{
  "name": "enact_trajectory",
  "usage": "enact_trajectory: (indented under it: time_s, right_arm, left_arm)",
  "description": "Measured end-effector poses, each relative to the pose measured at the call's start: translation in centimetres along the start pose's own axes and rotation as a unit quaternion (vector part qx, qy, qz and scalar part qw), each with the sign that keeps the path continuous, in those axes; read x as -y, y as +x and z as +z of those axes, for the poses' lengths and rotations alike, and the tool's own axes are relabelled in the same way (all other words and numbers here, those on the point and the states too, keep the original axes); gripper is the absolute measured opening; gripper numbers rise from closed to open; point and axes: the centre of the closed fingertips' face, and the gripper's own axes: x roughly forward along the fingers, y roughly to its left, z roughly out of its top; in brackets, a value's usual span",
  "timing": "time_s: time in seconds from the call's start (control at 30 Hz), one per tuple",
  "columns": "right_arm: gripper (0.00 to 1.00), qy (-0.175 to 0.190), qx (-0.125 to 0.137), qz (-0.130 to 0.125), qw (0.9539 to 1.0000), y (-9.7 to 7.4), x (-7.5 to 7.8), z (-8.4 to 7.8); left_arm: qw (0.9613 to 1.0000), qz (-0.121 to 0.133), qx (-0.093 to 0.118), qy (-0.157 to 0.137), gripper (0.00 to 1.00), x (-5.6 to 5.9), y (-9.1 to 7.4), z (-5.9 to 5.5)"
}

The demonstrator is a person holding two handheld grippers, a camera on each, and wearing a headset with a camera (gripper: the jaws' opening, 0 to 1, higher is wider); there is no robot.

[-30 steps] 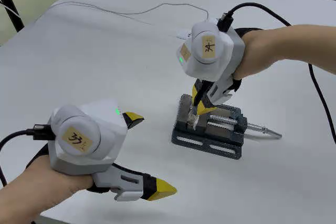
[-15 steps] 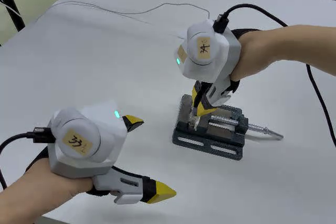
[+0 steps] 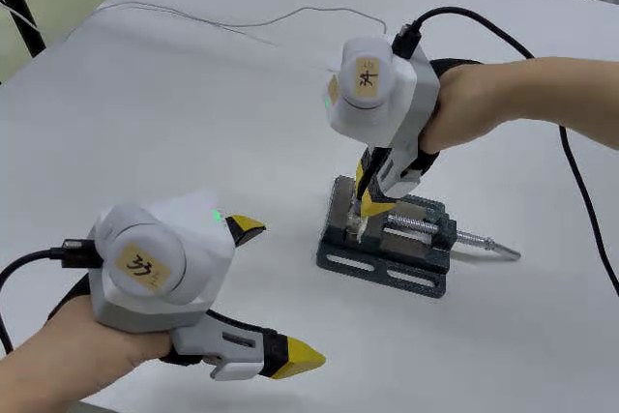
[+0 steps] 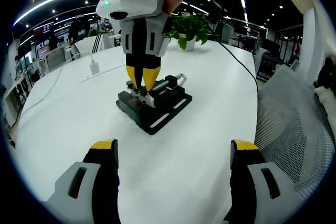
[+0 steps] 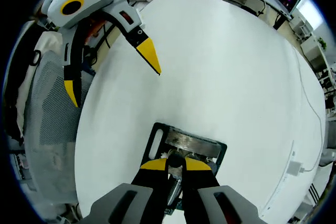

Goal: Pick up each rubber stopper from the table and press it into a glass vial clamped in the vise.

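The right gripper (image 3: 368, 206) stands tip-down over the vise (image 3: 385, 260) on the table (image 3: 193, 94). Its jaws are narrow, pinching a dark stopper (image 5: 176, 159) above the vial (image 3: 361, 230). The right gripper view looks straight down on that stopper. The left gripper (image 3: 277, 289) hovers near the table's front edge, jaws wide and empty. The left gripper view takes in a plant (image 4: 191, 27) at the far edge.

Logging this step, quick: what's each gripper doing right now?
Left gripper: open, empty.
Right gripper: closed on a dark stopper, just above the vise.
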Motion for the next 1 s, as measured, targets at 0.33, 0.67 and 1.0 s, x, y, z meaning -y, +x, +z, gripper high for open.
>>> enact_trajectory:
  time_s: [0.33, 0.67, 1.0]
  right_arm:
    - [0.03, 0.035, -0.012, 0.011, 0.9992, -0.03, -0.01, 0.04]
    - [0.05, 0.009, -0.015, 0.006, 0.9998, -0.18, -0.42, -0.06]
    - [0.06, -0.022, -0.014, -0.001, 0.9997, -0.15, -0.35, -0.17]
  left_arm:
    - [1.0, -0.002, 0.001, -0.002, 0.87, 0.12, 0.12, 0.02]
    - [1.0, -0.004, 0.0, -0.003, 0.86, 0.23, 0.27, 0.11]
    - [1.0, -0.003, -0.002, -0.005, 0.86, 0.1, 0.18, -0.02]
